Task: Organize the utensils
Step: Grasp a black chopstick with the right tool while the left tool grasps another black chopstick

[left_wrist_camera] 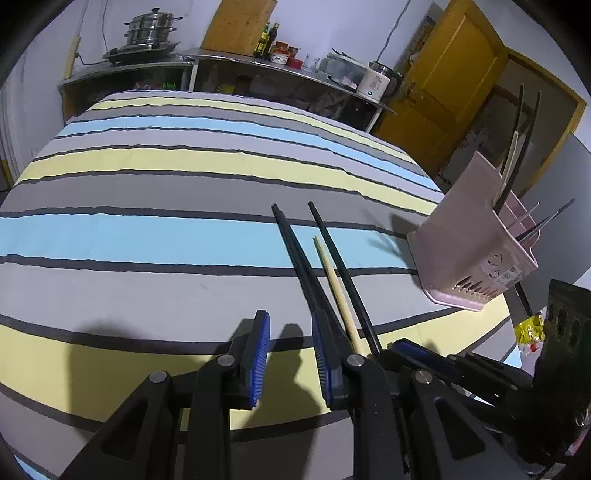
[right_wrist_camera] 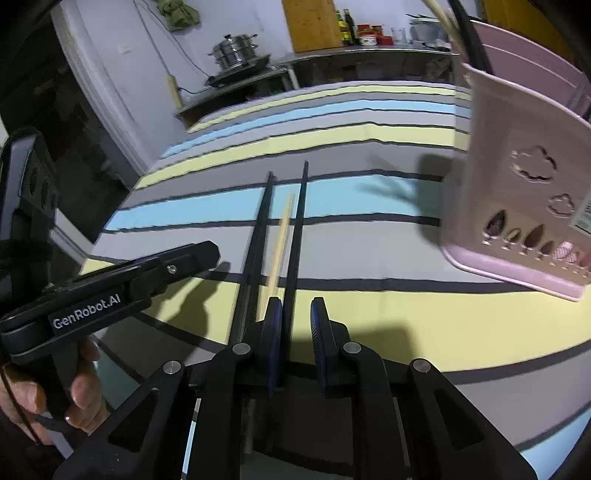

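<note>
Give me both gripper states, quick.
Left gripper: open, empty.
Right gripper: open; a black chopstick lies between its jaws, not clamped.

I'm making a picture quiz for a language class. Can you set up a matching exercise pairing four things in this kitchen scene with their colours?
Things:
1. utensil holder
2. steamer pot
3. door
4. chopstick lying between the black chopsticks

Colours:
A. silver
B. pale wood
C. pink
D. yellow-orange

Pairs: 1-C, 2-A, 3-D, 4-B
</note>
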`<state>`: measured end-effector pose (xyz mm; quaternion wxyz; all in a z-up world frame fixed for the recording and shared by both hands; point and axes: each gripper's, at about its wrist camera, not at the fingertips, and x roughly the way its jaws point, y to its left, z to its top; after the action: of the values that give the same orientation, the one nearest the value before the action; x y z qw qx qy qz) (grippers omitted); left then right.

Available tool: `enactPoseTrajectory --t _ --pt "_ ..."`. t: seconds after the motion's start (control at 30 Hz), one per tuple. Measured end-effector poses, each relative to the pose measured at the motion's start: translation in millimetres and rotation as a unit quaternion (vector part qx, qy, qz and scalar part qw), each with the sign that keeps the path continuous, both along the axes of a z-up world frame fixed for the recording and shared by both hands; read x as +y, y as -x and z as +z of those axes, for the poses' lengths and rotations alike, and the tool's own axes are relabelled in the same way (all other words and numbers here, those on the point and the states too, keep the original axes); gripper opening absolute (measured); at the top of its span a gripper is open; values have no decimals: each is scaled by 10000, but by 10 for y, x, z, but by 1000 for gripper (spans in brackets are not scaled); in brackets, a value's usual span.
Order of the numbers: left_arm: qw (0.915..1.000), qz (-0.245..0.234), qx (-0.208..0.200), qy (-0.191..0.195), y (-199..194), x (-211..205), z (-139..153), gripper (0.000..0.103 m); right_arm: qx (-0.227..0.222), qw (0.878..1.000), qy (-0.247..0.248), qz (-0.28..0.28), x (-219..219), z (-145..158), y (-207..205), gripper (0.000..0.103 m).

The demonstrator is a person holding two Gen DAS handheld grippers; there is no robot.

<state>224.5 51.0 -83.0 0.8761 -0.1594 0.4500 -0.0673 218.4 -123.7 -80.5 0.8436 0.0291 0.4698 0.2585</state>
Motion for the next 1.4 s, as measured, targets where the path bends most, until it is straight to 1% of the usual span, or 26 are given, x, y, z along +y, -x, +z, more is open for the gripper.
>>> enactPoseTrajectory --t 0.1,0.2,0.3,0.43,0.5,0.63,0.73,0.8,0.87,0.9,0.93,0.97,1.0,1.03,1.07,1.13,1.17,1.4 --pt "9999 -16 94 -33 -42 -28 -54 23 9 10000 63 29 26 1 13 17" --pt "9998 -27 70 -158 -63 -80 -58 25 -62 9998 147 80 50 6 28 16" --pt "9997 -50 73 -232 -80 -115 -56 28 -89 9997 241 20 34 -2 25 6" --pt "9994 -68 48 -336 -83 -166 -59 32 -35 9997 193 -149 -109 -4 36 6" --pt "9990 -84 21 -442 -85 -197 -55 33 -21 9997 160 -192 -165 -5 55 6" --pt "9962 -110 -107 -852 -55 -292 -62 34 -16 9997 140 -220 -223 2 88 6" --pt "9945 -64 -145 -1036 -41 -327 -61 36 -9 9997 118 -230 -244 3 99 6" --pt "9932 -33 -153 -1154 -36 -335 -60 41 -5 9997 110 -238 -234 1 99 6" --pt "9932 -39 -128 -1155 -37 -319 -61 42 -5 9996 110 -243 -239 1 108 6" --pt "9927 -61 -93 -1199 -47 -332 -62 42 -3 9996 110 -246 -243 2 113 6" --pt "9910 -109 -98 -1327 -44 -358 -60 41 -2 9996 110 -249 -247 1 115 6" --pt "9898 -131 -81 -1413 -46 -381 -62 38 -3 9996 109 -253 -255 1 124 6" --pt "9869 -127 -69 -1607 -40 -414 -65 32 1 9996 106 -264 -259 -1 133 6" --pt "9848 -147 -80 -1727 -32 -435 -65 31 5 9996 103 -274 -263 -2 141 6" --pt "9854 -145 -74 -1697 -23 -423 -70 29 6 9996 103 -279 -267 -1 150 6" --pt "9858 -137 -42 -1672 -15 -405 -69 22 3 9995 117 -288 -271 0 177 6" --pt "9855 -132 -20 -1692 4 -388 -65 15 1 9995 124 -290 -274 -1 187 6" --pt "9891 -142 56 -1467 303 -242 -57 11 29 9993 146 -356 -346 6 370 6"
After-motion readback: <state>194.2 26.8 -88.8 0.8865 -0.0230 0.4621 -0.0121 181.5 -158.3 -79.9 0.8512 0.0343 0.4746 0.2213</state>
